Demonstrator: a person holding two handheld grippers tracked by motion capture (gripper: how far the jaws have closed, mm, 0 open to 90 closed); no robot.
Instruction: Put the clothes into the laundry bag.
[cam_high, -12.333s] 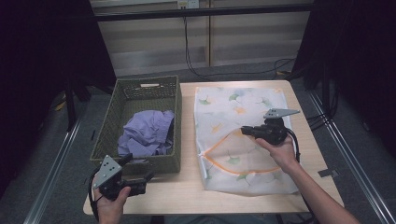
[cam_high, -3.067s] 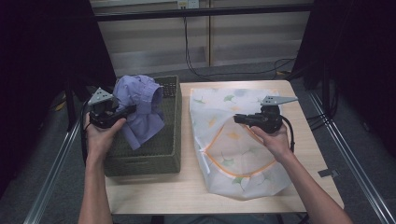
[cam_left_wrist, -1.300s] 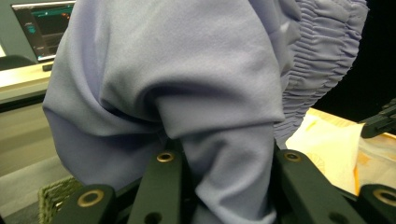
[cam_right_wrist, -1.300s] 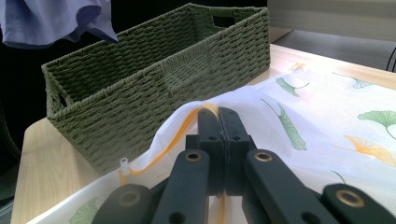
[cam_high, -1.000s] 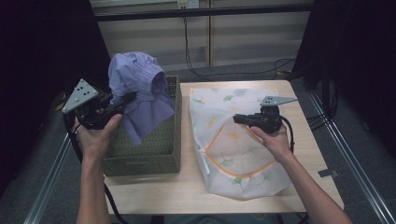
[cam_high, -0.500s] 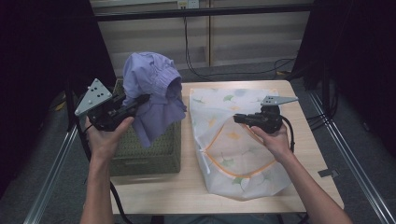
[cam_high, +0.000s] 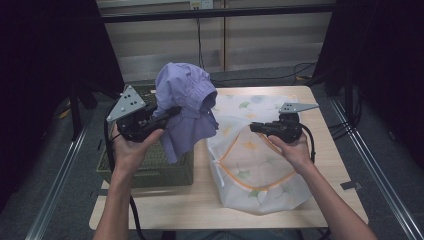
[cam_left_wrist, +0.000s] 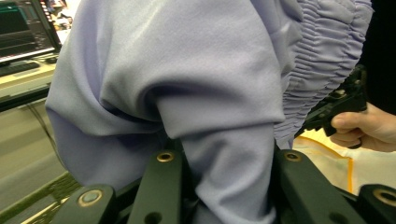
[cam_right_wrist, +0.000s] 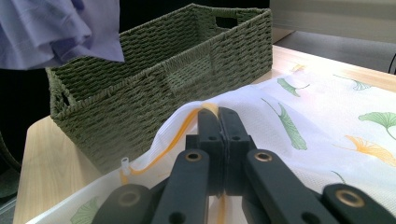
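Carried rightward from the basket (cam_high: 150, 167), the purple garment (cam_high: 186, 107) hangs clamped in left tongs (cam_high: 172, 111); right tongs (cam_high: 254, 127) pinch the laundry bag (cam_high: 255, 165).

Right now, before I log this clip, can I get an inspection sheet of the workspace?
Surface: wooden table, bare along its front edge.
Job's things: purple garment held up between basket and bag; white leaf-print laundry bag flat on the table, orange-edged opening lifted.
Clutter: nothing seen.
Grippers: left tongs shut on the garment; right tongs shut on the bag's rim.
Cables: one trails from each gripper; more lie on the floor behind the table.
Surroundings: green woven basket at the table's left; dark curtains; a monitor shows in the left gripper view.
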